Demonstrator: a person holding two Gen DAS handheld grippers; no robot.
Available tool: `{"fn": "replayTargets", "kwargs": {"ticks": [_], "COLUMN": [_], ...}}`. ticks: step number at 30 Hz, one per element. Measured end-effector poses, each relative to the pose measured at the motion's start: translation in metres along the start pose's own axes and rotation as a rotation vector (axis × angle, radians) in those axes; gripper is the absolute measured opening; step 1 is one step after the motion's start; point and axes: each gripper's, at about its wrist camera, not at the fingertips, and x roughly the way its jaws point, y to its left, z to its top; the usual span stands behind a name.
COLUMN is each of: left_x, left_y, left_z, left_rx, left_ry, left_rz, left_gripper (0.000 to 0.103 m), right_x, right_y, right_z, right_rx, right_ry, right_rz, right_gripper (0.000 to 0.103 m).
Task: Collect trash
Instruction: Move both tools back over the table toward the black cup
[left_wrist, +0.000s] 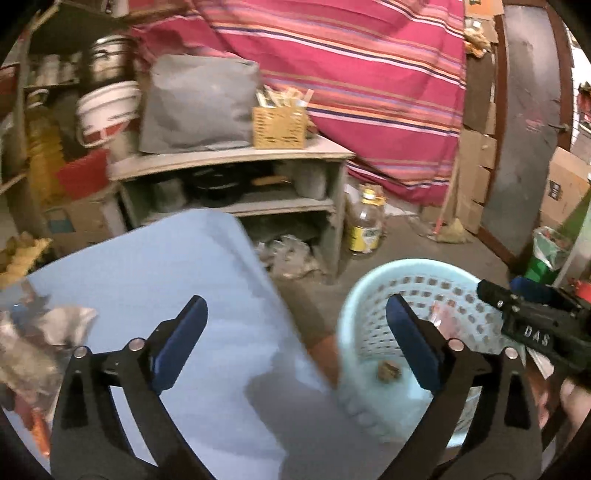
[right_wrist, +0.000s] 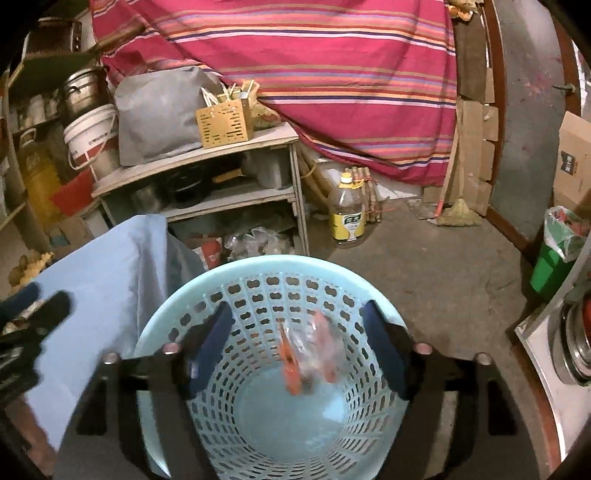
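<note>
The light blue perforated basket (right_wrist: 273, 369) stands on the concrete floor, just beside the blue-covered table (left_wrist: 177, 295), and serves as the landmark here. The right gripper (right_wrist: 295, 347) hangs directly above the basket's mouth with its blue-padded fingers spread wide and nothing between them. Below it, inside the basket, a crumpled clear wrapper with orange print (right_wrist: 308, 350) appears blurred, between the two fingers in the right wrist view and apart from both; whether it rests on the basket's wall or bottom cannot be told. A small brown scrap (left_wrist: 388, 370) lies on the basket's bottom.

The left gripper (left_wrist: 295, 343) is also spread open and holds nothing; it straddles the gap between the table's edge and the basket's rim, one finger over the table and the other over the basket. More crumpled wrappers (left_wrist: 33, 347) lie on the table, on the side far from the basket.

Beyond the basket, a grey shelf unit (right_wrist: 207, 184) stands against a striped red cloth (right_wrist: 314, 74), and an oil bottle with a yellow label (right_wrist: 347, 210) sits on the floor beside that shelf.
</note>
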Motion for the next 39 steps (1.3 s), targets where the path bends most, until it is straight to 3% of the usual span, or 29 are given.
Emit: {"fn": "replayTargets", "kwargs": {"ticks": [3,6,10,12,20,24,27,32,39], "left_x": [-0.015,-0.038,-0.066,-0.080,-0.108,-0.117,-0.118,-0.104,-0.076], "left_y": [0.025,0.062,0.108,0.135,0.244,0.284,0.315,0.360,0.378], "left_z": [-0.003,-0.008,-0.013,-0.018,-0.050,-0.066,-0.084,-0.111,-0.129], "left_rx": [-0.026,-0.055,-0.092,-0.107,-0.244,-0.197,-0.216,-0.281,-0.257], "left_ry": [-0.009,-0.035,-0.061,-0.075,-0.063,-0.040,0.009,0.118,0.216], "left_rz": [0.031,0.091,0.165,0.218,0.351,0.432,0.439,0.386,0.350], "left_gripper": [0.096,0.098,0.098,0.098,0.098,0.098,0.098,0.098,0.098], "right_x": [0.002,-0.001,-0.008,-0.011,-0.018,-0.018,-0.018,-0.015,-0.003], "right_y": [0.010,0.024,0.047,0.064,0.139,0.174,0.195,0.223,0.235], "right_z": [-0.001,0.000,0.002,0.003,-0.004,-0.013,-0.019,-0.030,-0.041], "right_rx": [0.007,-0.008,-0.009,-0.007,-0.046,-0.061,-0.070,-0.105,-0.073], "right_ry": [0.016,0.003,-0.019,-0.025,-0.052,-0.048,-0.042,-0.019,0.047], "right_rz": [-0.006,-0.024,-0.009,0.012,0.066,0.091,0.097,0.132,0.168], "right_gripper": [0.073,0.084,0.085,0.095,0.096,0.096,0.096,0.096,0.096]}}
